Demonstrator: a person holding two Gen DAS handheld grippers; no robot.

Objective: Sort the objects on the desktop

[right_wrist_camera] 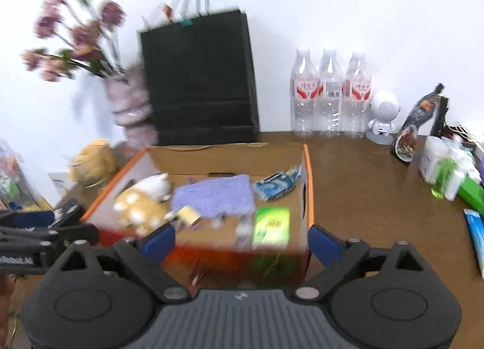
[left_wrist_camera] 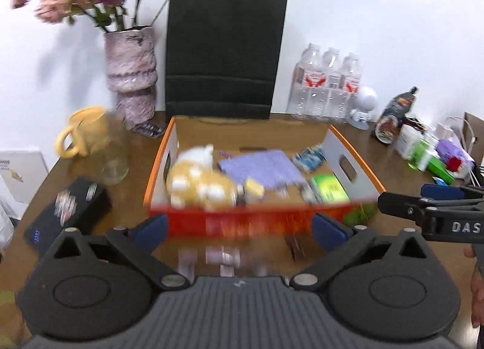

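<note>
I've got both tools in front of the open cardboard box with orange edges and a red front wall (left_wrist_camera: 351, 164), which sits on the brown wooden desk (left_wrist_camera: 402, 173). My left gripper (left_wrist_camera: 239, 228) has its blue-padded jaws spread wide, nothing between them but the box's front wall beyond. My right gripper (right_wrist_camera: 240, 238) is spread just as wide, also holding nothing, and I see it poking in from the right edge of the left view.

Inside the box: a yellow-and-white plush toy (left_wrist_camera: 199, 179) at the left, a lilac knitted cloth (left_wrist_camera: 260, 167) in the middle, a small yellow block (left_wrist_camera: 254, 188) just in front of it, a blue patterned packet (left_wrist_camera: 308, 158) at the back right, and a flat green box (left_wrist_camera: 329, 188) at the front right.

Behind the box a black paper bag (left_wrist_camera: 224, 55) stands upright, with 3 clear plastic bottles (right_wrist_camera: 329, 94) to its right. Everything's motion-blurred.
</note>
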